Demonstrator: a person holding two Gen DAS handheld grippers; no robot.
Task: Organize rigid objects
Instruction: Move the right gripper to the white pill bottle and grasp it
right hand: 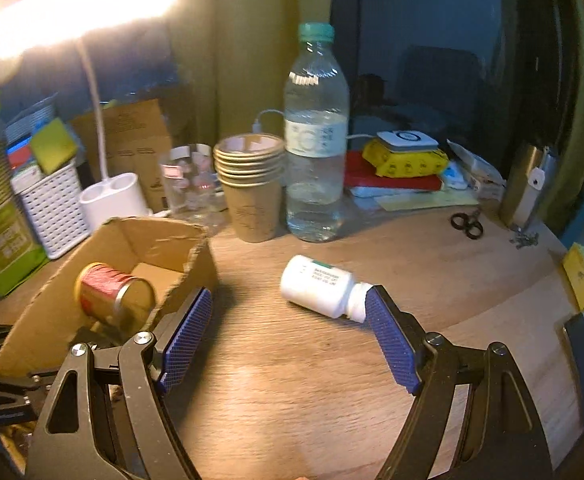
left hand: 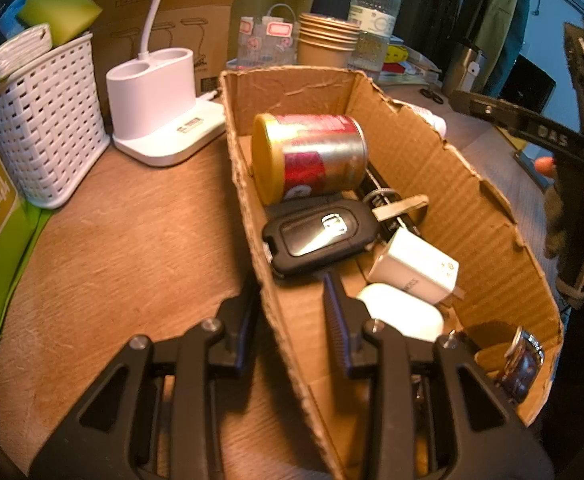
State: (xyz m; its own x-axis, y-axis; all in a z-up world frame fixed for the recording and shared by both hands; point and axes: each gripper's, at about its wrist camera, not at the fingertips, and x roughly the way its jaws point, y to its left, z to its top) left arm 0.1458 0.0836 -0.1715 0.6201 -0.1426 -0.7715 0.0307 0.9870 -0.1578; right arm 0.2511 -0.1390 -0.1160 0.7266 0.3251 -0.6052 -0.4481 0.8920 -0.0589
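Note:
My left gripper is shut on the left wall of an open cardboard box; one finger is outside the wall and one inside. In the box lie a red and gold can, a black car key fob, a white charger, a white oval case and a watch. In the right wrist view my right gripper is open and low over the table. A white pill bottle lies on its side just ahead, its cap beside the right fingertip. The box and the can are to the left.
A water bottle and stacked paper cups stand behind the pill bottle. A white basket and a lamp base are behind the box. Small scissors lie at the right, and books with a yellow pack at the back.

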